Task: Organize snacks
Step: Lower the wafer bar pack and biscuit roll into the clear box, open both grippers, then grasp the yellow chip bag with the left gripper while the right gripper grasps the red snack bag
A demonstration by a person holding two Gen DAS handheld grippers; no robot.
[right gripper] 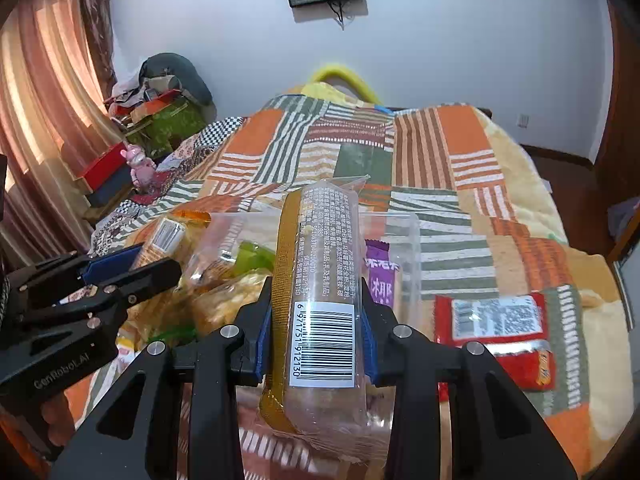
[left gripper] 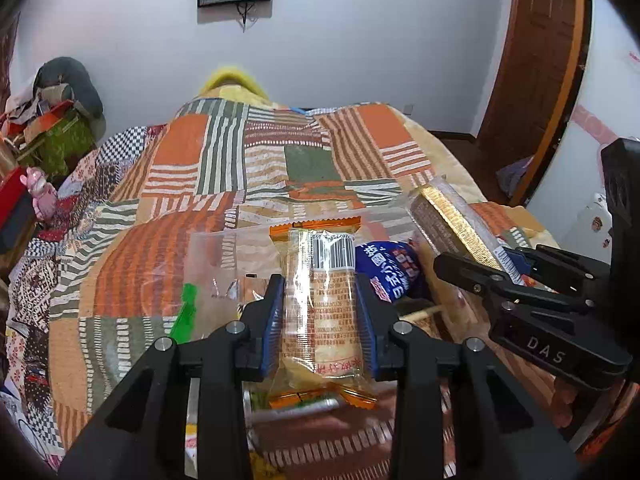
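My left gripper [left gripper: 319,312] is shut on an orange-edged clear snack packet [left gripper: 320,300] and holds it above a clear plastic box [left gripper: 216,256] on the bed. My right gripper [right gripper: 318,320] is shut on a long gold biscuit pack [right gripper: 320,272] with a barcode label. The same pack shows in the left wrist view [left gripper: 452,220], held by the right gripper [left gripper: 508,276]. In the right wrist view the left gripper [right gripper: 120,276] is at the left with its packet [right gripper: 164,240]. A blue snack bag [left gripper: 388,268] lies beside the box.
A patchwork quilt [left gripper: 280,152] covers the bed. A purple packet [right gripper: 382,284] lies in the clear box [right gripper: 404,240]. A red snack packet [right gripper: 496,320] lies on the quilt to the right. Cluttered boxes [right gripper: 160,116] and a pink toy [right gripper: 140,164] stand at the left.
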